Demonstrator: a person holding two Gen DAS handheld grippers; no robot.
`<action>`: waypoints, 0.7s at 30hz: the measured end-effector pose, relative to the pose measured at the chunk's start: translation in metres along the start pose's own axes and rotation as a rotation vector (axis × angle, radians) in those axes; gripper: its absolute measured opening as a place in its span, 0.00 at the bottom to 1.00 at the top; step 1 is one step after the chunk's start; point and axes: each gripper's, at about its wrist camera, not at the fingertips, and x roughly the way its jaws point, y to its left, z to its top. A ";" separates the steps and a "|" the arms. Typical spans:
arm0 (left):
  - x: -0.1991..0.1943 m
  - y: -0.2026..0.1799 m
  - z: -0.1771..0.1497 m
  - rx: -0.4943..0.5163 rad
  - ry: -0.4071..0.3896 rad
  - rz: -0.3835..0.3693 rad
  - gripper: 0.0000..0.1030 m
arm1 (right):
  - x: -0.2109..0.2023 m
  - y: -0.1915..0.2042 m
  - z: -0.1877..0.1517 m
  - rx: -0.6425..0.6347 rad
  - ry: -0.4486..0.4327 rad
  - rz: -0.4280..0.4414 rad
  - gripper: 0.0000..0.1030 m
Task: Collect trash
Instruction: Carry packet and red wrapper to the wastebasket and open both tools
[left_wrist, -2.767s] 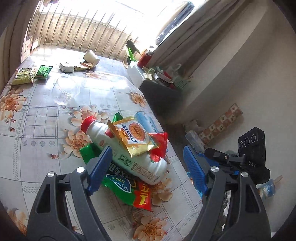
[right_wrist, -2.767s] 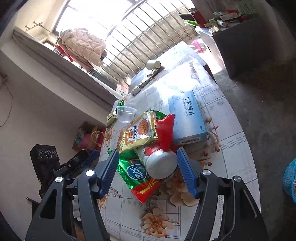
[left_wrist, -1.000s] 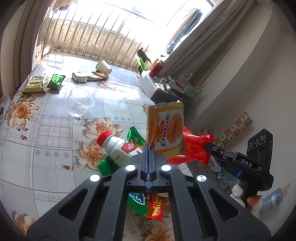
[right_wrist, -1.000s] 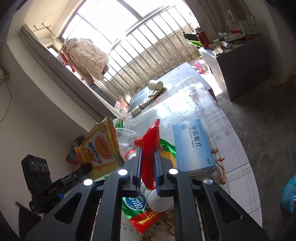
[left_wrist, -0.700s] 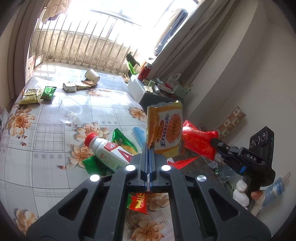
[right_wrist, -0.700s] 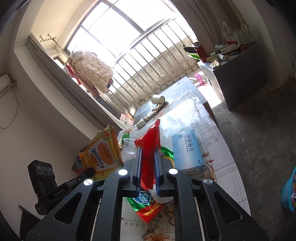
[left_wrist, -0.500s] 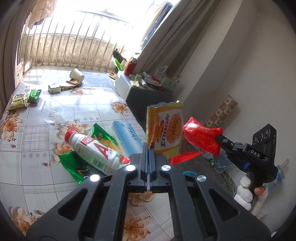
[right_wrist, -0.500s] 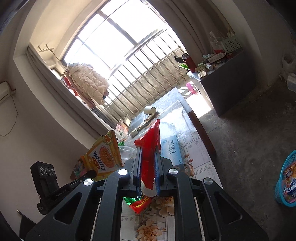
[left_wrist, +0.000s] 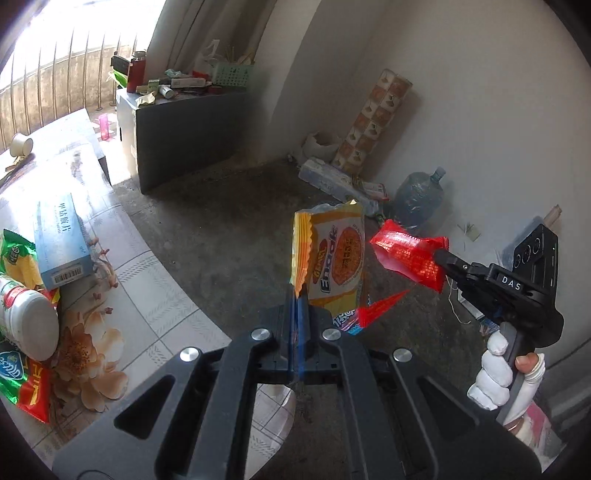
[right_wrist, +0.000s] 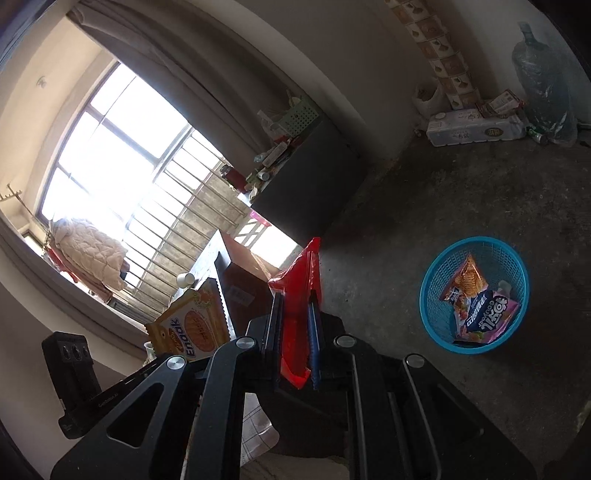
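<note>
The left gripper (left_wrist: 297, 295) has its jaws pressed together on the lower edge of a yellow biscuit wrapper (left_wrist: 334, 258), which stands up from the fingers, out over the bare floor beyond the table edge (left_wrist: 177, 295). The right gripper (right_wrist: 295, 332) is likewise clamped, pinching a red wrapper (right_wrist: 297, 295) by its middle, so both ends hang loose. In the left view the two wrappers sit just beside each other in the air, and a red flap (left_wrist: 380, 304) dangles below.

The blue basket (right_wrist: 474, 295) stands on the floor to the right, with several packets already in it, well apart from both wrappers.

The likeliest slip, I judge, is a miss at release: these are light, empty films, and if let go from high up or off to one side they would flutter and land on the floor beside the rim. The wrappers could also brush together and snag. Bottle (left_wrist: 26, 325), blue box (left_wrist: 61, 240) and green packets (left_wrist: 18, 373) lie on the table for later trips
</note>
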 end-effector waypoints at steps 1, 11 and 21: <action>0.017 -0.011 0.001 0.019 0.028 0.000 0.00 | 0.001 -0.016 0.001 0.025 -0.003 -0.025 0.12; 0.186 -0.082 -0.004 0.109 0.270 0.051 0.00 | 0.035 -0.153 -0.002 0.231 0.044 -0.170 0.12; 0.310 -0.080 -0.005 0.099 0.340 0.100 0.07 | 0.113 -0.220 0.020 0.289 0.110 -0.227 0.26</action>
